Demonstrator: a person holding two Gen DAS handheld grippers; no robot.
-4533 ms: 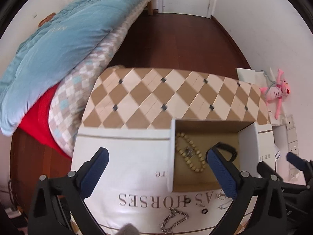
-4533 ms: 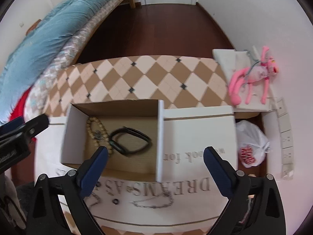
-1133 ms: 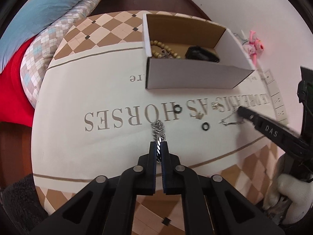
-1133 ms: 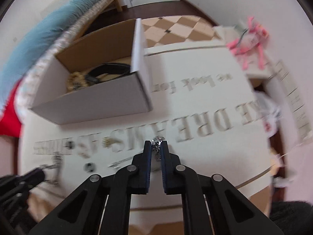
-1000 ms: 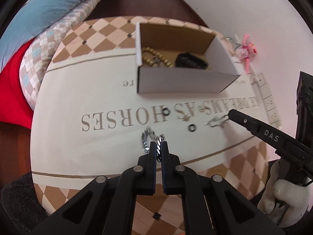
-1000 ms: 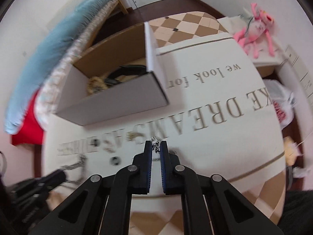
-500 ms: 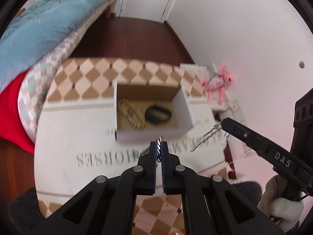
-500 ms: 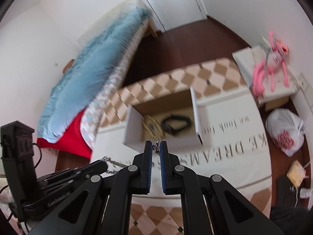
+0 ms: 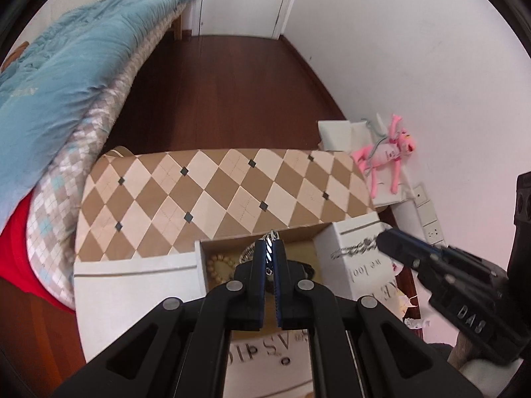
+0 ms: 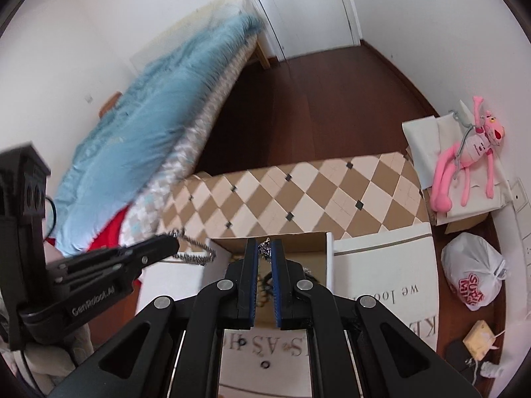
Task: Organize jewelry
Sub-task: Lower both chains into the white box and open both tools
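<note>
- Jewelry: two chains are in the air above the box, and rings lie on the cloth.
- Left gripper is clenched on a thick chain; center it over the opening before releasing.
- Right gripper pinches a thin chain; lower it until the hanging links pool inside, clear of the wall.
</note>
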